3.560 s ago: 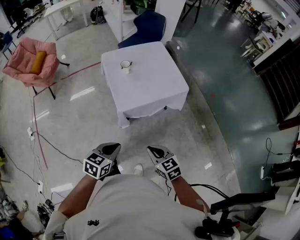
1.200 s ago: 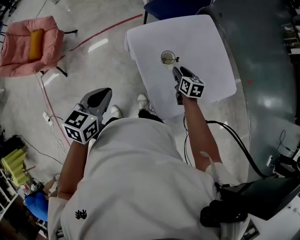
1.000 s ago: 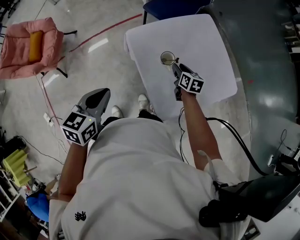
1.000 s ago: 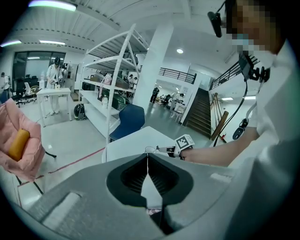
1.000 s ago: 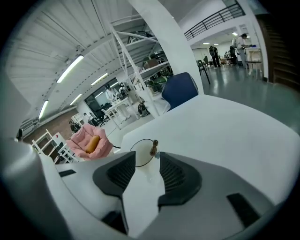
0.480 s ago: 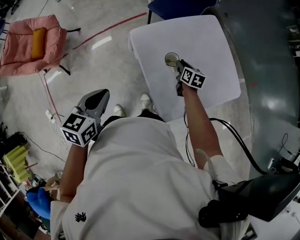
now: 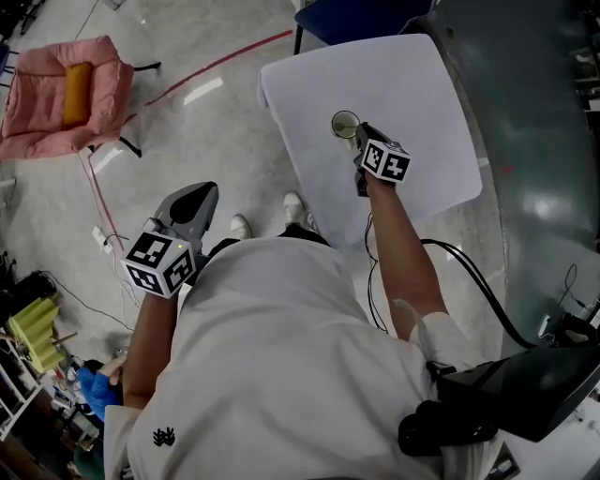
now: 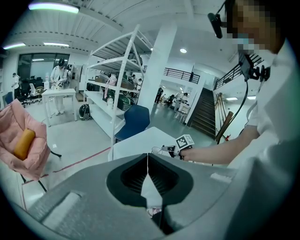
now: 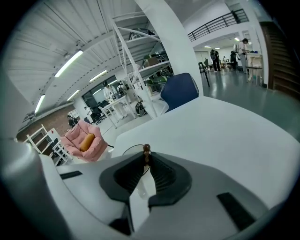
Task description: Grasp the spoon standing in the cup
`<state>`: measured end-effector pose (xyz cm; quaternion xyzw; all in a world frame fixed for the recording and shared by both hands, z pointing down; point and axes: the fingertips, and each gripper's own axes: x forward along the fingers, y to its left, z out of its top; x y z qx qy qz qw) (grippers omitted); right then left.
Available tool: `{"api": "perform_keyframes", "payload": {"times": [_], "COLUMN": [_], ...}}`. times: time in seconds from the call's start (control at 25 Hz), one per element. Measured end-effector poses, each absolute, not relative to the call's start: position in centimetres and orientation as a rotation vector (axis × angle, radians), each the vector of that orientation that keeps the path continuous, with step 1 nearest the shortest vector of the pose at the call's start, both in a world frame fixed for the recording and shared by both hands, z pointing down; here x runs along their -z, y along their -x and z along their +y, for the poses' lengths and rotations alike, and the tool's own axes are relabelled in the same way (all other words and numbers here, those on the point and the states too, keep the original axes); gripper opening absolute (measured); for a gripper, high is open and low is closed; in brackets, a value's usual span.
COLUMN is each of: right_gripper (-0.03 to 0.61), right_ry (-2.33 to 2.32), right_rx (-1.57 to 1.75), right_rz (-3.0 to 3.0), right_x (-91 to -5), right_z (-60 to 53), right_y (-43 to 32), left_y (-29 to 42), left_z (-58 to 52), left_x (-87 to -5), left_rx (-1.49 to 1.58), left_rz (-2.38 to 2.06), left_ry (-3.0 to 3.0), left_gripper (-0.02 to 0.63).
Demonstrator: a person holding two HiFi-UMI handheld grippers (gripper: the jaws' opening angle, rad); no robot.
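Note:
A small cup [image 7: 344, 123] stands on the white-clothed table [image 7: 422, 84], and a spoon stands in it. My right gripper [image 7: 359, 133] reaches to the cup's near side. In the right gripper view the spoon's brown knobbed handle [image 9: 146, 149] sticks up between the tips of the right gripper [image 9: 146, 157]. Its jaws have just been closing and now press on the handle. The cup's rim [image 9: 127, 149] shows only as a thin arc behind the jaws. My left gripper [image 7: 195, 199] hangs over the floor beside the person, and in its own view the left gripper [image 8: 148, 161] is shut on nothing.
A pink chair [image 7: 52, 84] with an orange cushion stands on the floor at the far left. A blue chair [image 7: 347, 14] sits behind the table. A red line and cables [image 7: 94, 202] run across the floor. White shelving [image 8: 117, 70] rises beyond the table.
The person has walked up to the table. My right gripper has moved a little forward to the cup and closed round the spoon's handle. The left gripper has stayed at the side.

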<state>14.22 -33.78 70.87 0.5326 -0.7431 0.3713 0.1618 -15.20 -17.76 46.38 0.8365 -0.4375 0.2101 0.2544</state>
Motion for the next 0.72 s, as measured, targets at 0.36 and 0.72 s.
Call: {"api": "perform_keyframes", "payload": {"times": [0.36,0.72], "right_gripper": [0.049,0.048], "right_ry": [-1.578,-1.636], "right_rx": [-1.053,-0.945], "right_rz": [-2.115,-2.13], "right_x": [-68.6,-63.9], "right_z": [-33.1,-31.3], "right_y": [-14.1,-13.6], "left_y": [17.1,18.5], "left_z": [-17.9,-17.1], "left_x": [-45.9,-45.2], "left_rx": [-0.529,-0.49], "left_rz": [-1.157,-1.103], "left_ry": [-2.296,-2.353], "left_gripper": [0.012,0.012]}}
